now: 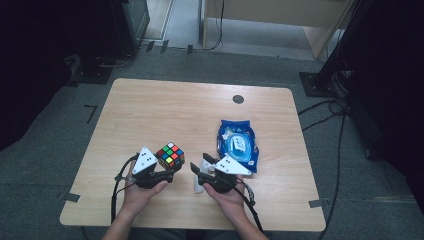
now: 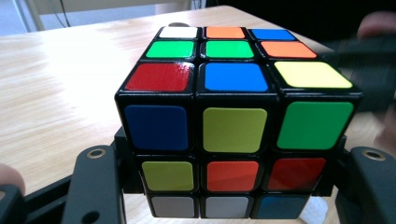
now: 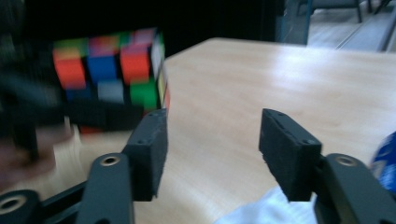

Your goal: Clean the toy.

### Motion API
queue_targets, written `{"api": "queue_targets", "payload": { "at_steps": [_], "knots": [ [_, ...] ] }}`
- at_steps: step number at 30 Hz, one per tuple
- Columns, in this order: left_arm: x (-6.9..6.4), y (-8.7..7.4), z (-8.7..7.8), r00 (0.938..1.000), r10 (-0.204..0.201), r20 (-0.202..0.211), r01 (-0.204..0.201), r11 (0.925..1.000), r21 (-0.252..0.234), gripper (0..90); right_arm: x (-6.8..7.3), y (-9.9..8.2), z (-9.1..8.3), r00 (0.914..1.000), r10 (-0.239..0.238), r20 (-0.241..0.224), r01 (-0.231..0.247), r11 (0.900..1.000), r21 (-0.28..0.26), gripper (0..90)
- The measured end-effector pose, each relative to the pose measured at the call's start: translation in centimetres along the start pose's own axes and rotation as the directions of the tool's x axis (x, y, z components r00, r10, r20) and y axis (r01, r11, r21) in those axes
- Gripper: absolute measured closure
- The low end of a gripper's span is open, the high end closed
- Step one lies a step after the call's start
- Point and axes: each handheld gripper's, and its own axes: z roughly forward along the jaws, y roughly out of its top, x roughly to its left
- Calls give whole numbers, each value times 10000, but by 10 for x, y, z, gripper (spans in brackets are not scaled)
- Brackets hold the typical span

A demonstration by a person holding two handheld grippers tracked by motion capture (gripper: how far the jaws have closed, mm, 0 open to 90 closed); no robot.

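Observation:
A scrambled Rubik's cube [image 1: 170,154] is lifted just off the wooden table [image 1: 165,110] at the front left, and my left gripper [image 1: 167,167] is shut on its lower layer. In the left gripper view the cube [image 2: 233,116] sits between the two black jaws, which press on its bottom rows. To the right of the cube my right gripper [image 1: 201,164] stands open with nothing between its jaws. In the right gripper view the open gripper [image 3: 212,144] frames bare tabletop, and the cube [image 3: 112,74] is blurred at the upper left.
A blue pack of wet wipes [image 1: 238,145] lies right of the right gripper, its edge [image 3: 385,158] at the right of that gripper's view. A white tissue [image 1: 200,182] lies under the right gripper. A dark round grommet [image 1: 238,99] sits near the table's far edge.

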Motion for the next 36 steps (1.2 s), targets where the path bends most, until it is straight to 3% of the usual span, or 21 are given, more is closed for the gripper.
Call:
{"api": "queue_targets", "payload": {
  "at_steps": [3,6,9,13,18,24,28,36],
  "knots": [
    [-10,-3,7,9982,589,-108,-586,9978,312,340,1,14,-8,9991,390,-183,-395,9988,-293,449],
    [-23,-5,14,9938,1102,-121,-1094,9927,497,340,13,24,-11,9979,515,-401,-531,9979,-383,358],
    [-32,-5,17,9903,1387,-93,-1380,9890,531,340,27,27,-6,9978,557,-356,-548,9981,268,265],
    [-42,-7,20,9820,1883,-118,-1874,9807,559,340,31,23,2,9959,828,-367,-795,9934,831,264],
    [-46,-7,20,9782,2076,-102,-2070,9773,448,340,33,18,7,9949,943,-371,-881,9858,1431,319],
    [-47,-8,20,9777,2100,-31,-2097,9772,326,340,33,19,4,9937,1106,-207,-1066,9843,1406,347],
    [-48,-8,21,9801,1986,26,-1986,9796,308,337,35,20,2,9957,921,-61,-904,9861,1392,349],
    [-50,-6,20,9788,2047,-111,-2045,9787,175,318,36,19,3,9970,777,27,-772,9854,1520,349]
  ]
}}
